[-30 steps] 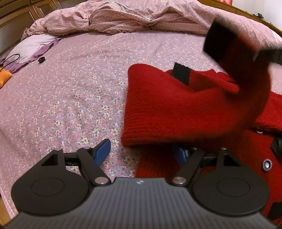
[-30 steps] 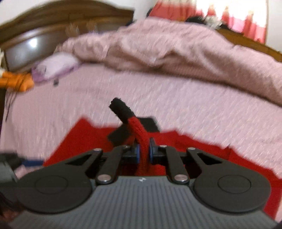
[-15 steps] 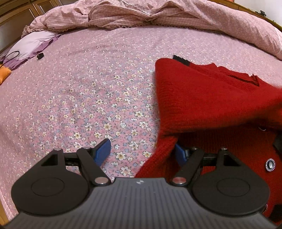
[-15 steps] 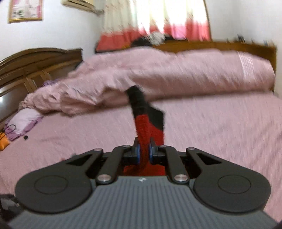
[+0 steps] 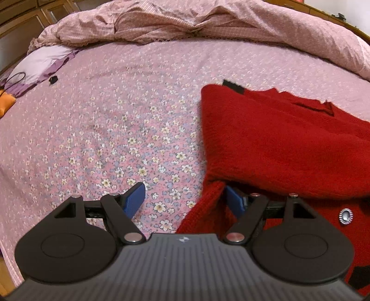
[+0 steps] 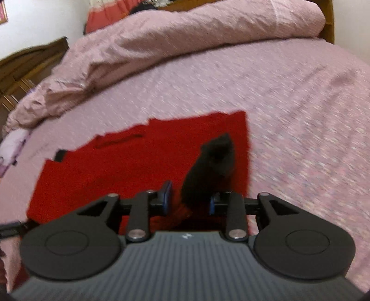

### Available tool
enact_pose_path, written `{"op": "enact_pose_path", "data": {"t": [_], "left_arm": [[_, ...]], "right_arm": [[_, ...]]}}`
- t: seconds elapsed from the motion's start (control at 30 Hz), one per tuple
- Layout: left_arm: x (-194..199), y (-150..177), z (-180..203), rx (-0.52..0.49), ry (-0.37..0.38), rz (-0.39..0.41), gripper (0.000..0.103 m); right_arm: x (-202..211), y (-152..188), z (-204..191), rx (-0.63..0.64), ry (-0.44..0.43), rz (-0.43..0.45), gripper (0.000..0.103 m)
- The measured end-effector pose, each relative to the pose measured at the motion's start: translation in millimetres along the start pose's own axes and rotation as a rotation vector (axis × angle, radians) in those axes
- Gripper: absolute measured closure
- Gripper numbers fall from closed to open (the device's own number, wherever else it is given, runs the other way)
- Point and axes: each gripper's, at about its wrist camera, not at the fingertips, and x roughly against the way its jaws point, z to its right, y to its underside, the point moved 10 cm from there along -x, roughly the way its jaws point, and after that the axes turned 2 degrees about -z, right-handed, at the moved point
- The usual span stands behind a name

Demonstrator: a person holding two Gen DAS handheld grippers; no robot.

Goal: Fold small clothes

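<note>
A red knit cardigan (image 5: 277, 143) with black trim and silver buttons lies on the flowered pink bedsheet (image 5: 115, 129), one part folded over. My left gripper (image 5: 185, 199) is open at the cardigan's left edge; its right finger is tucked under the folded red layer. In the right wrist view the cardigan (image 6: 138, 162) lies spread below my right gripper (image 6: 188, 201), which is open. The black sleeve cuff (image 6: 208, 166) sits between and just beyond the jaws, loose.
A rumpled pink duvet (image 5: 185, 20) is piled along the far side of the bed. A purple-white pillow (image 5: 44, 62), a small black object (image 5: 52, 79) and an orange item (image 5: 5, 104) lie at the far left. Wooden headboard (image 6: 27, 62) at left.
My right gripper carried the sleeve up and over the cardigan, then opened and let go of the cuff. My left gripper stayed open and shifted a little left along the edge.
</note>
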Motion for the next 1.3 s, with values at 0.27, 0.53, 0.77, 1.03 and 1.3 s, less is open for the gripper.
{"op": "enact_pose_path", "data": {"t": [0.27, 0.53, 0.77, 1.03, 1.3], "left_arm": [[28, -20, 6, -0.023, 0.029, 0.067, 0.024], [22, -45, 31, -0.072, 0.057, 0.084, 0.024], [-1, -58, 53, -0.083, 0.094, 0.074, 0.024], [-20, -59, 66, -0.122, 0.088, 0.085, 0.024], [-42, -69, 69, -0.139, 0.027, 0.161, 0.024]], "right_arm": [[36, -7, 16, 0.062, -0.01, 0.008, 0.068], [23, -40, 17, 0.109, -0.011, 0.052, 0.054], [-32, -43, 29, 0.14, 0.043, -0.017, 0.054], [-35, -38, 16, 0.186, -0.032, 0.009, 0.091], [12, -87, 9, 0.222, -0.011, 0.28, 0.091]]}}
